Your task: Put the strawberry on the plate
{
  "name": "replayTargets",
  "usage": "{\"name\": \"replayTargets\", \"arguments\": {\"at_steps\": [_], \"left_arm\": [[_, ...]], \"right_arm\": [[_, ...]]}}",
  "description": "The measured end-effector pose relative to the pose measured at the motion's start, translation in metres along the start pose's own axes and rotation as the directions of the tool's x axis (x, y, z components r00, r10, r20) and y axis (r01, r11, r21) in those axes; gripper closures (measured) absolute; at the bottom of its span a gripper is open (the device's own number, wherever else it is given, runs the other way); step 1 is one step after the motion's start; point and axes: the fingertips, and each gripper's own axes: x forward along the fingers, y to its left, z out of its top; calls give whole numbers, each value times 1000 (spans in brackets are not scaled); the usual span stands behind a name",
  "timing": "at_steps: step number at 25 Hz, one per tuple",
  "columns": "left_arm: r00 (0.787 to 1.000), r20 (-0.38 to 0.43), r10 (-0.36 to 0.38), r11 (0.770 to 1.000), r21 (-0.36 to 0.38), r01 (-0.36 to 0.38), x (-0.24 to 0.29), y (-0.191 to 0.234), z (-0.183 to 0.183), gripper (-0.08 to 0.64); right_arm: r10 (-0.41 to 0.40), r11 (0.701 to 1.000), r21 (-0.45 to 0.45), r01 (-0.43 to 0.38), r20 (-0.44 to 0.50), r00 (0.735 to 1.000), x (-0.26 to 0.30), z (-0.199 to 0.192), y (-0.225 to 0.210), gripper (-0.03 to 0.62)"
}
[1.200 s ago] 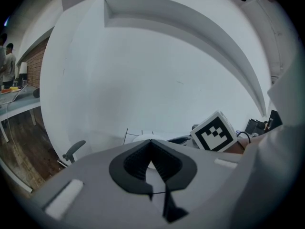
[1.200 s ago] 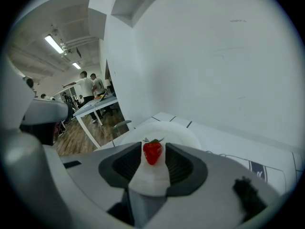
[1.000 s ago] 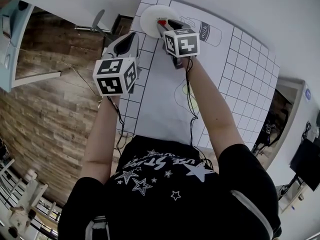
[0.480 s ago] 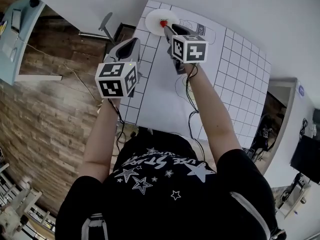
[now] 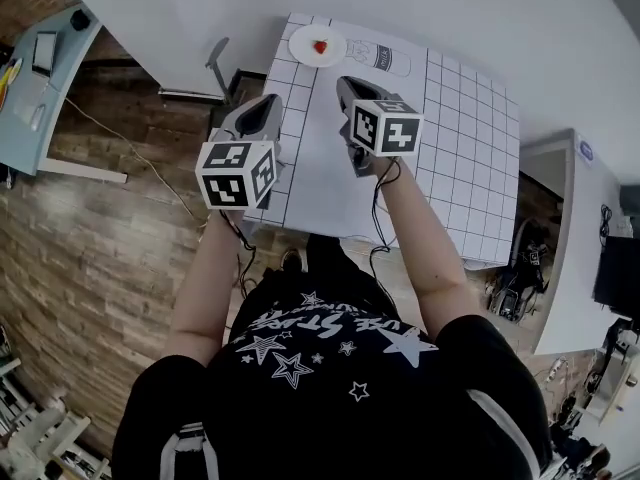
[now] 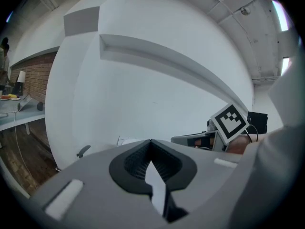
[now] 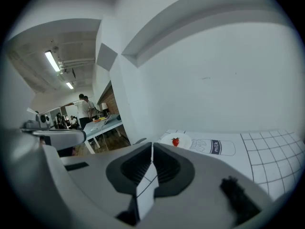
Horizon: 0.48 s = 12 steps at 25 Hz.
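One red strawberry [image 5: 321,46] on round white plate [image 5: 303,38], gridded tabletop [image 5: 470,158]

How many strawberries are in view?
1. The strawberry lies on the white plate at the table's far left corner. No other shows; part of the table is covered.

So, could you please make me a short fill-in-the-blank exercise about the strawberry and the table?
1. The strawberry lies on a white ____.
2. Both sit in the far left ____ of the table.
3. The bottle drawing beside them bears the word ____.
Missing words: plate; corner; milk.
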Motion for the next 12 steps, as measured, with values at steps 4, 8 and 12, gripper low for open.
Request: {"name": "replayTargets", "arguments": {"at_steps": [4,8,12], "left_arm": [[997,12,-74,997,23,74,-23,-24,-5,552],[989,14,-148,988,43,148,-36,-52,-12,551],[977,2,-215,976,36,215,-39,-79,-19,552]], "right_arm": [[-19,999,26,19,11,1000,-44,-17,20,577],[-47,998,41,46,19,999,-83,-33,31,578],[-76,996,48,76,15,997,-115,-43,31,580]]}}
